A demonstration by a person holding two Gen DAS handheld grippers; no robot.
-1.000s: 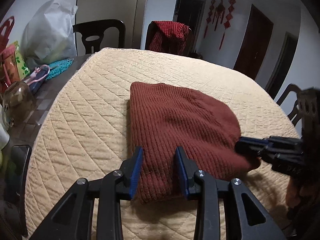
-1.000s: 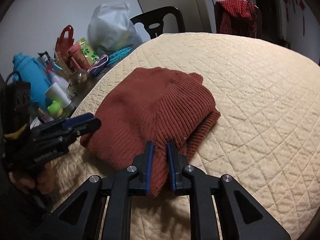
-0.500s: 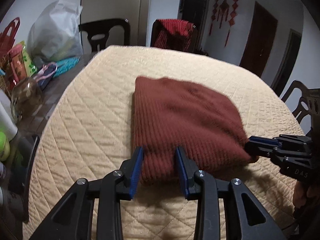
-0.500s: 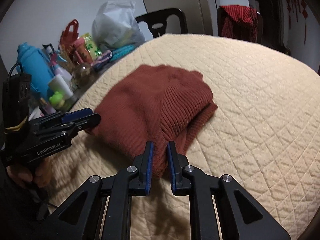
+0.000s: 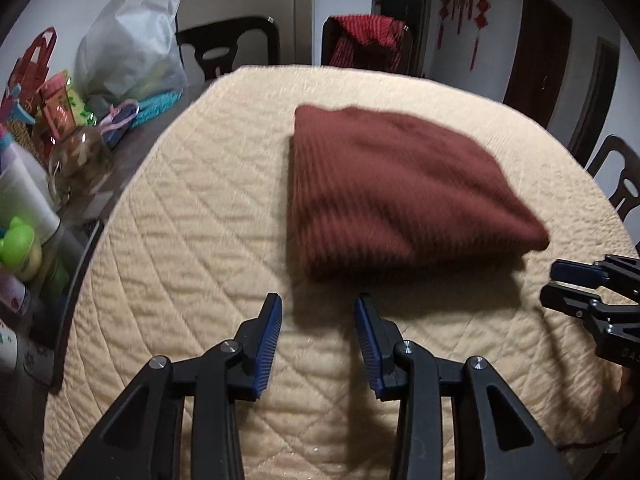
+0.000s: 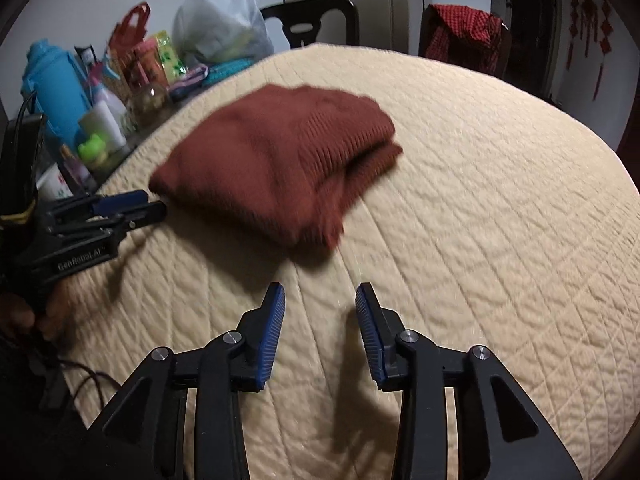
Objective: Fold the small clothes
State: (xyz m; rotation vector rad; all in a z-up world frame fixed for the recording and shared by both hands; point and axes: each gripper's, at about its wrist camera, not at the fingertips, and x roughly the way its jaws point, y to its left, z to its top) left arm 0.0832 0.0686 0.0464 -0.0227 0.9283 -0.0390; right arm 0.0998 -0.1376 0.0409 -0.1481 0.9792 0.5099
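The folded rust-brown knit garment [image 5: 396,196] is lying on the quilted cream cover [image 5: 192,240] of the surface, about midway across it and nearer the far edge than the near one. The left tool [image 5: 318,312] is hanging just short of the garment's near edge, its jaws having just been opening, spread with nothing between them. The right tool [image 6: 320,300] is sitting short of the garment's near corner, its jaws also having just been opening, apart and empty. Along the surface's left edge, clutter is crowding together: a glass jar [image 5: 80,160], a green frog toy [image 5: 20,248], a blue bottle [image 6: 52,84], a grey plastic bag [image 5: 128,48]. Beyond the far edge, a dark chair [image 5: 228,48] and a chair draped in red cloth [image 5: 368,44] are standing. Nothing is lying between either tool and the garment.
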